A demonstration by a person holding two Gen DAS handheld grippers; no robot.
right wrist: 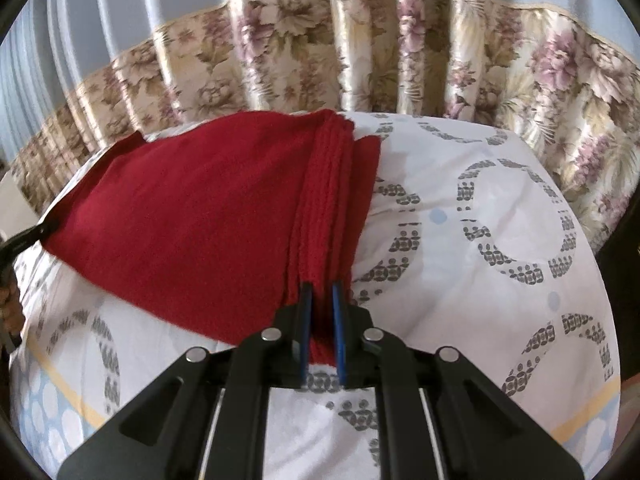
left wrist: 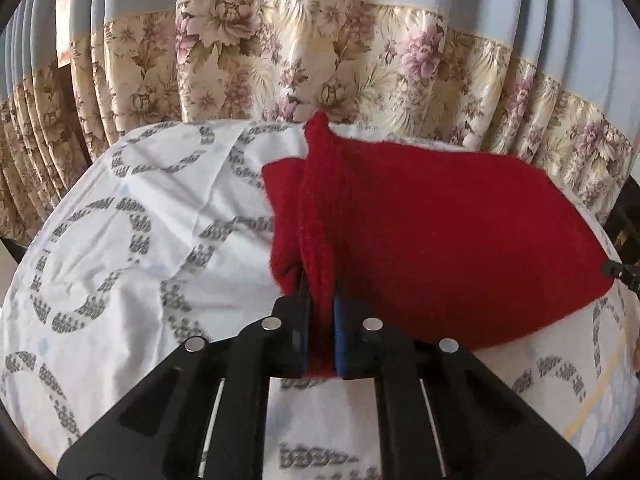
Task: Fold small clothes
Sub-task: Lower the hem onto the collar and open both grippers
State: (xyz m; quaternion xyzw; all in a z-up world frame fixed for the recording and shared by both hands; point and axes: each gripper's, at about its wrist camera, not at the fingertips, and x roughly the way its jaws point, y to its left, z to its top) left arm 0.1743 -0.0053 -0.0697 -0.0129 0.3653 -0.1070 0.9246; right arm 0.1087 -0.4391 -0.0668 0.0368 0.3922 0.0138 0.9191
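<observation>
We've got the red cloth (left wrist: 440,248) lying on the white patterned sheet (left wrist: 120,240) of what looks like a bed, w/ the floral curtain (left wrist: 320,72) hanging behind it at 12 o'clock.

Left tool (left wrist: 320,332) is clenched on the cloth's left edge: the blue pads (left wrist: 339,332) squeeze a bunched ridge of red fabric that runs away from the tool toward 12 o'clock. Right tool (right wrist: 321,328) is likewise clamped on the right edge, a thick pleated band of red between its pads (right wrist: 339,328). So both near corners are pinched, one per tool. In the left view the other tool's tip peeks in at 3 o'clock, at the cloth's far side; in the right view the opposite tip shows at 9 o'clock, touching the cloth's corner.

Progress, as we judge it: early. The cloth lies spread mostly flat between the two tools, no clean fold visible across its main panel. At the left edge a second red layer shows under the ridge, at approx 10 o'clock from the tool, but we can't tell if that's a fold or just slack. The grasp step looks done; what's left is prob. the fold itself – lift near edge, carry it over toward 12 o'clock, lay down, release, then maybe a second fold + smoothing.
</observation>
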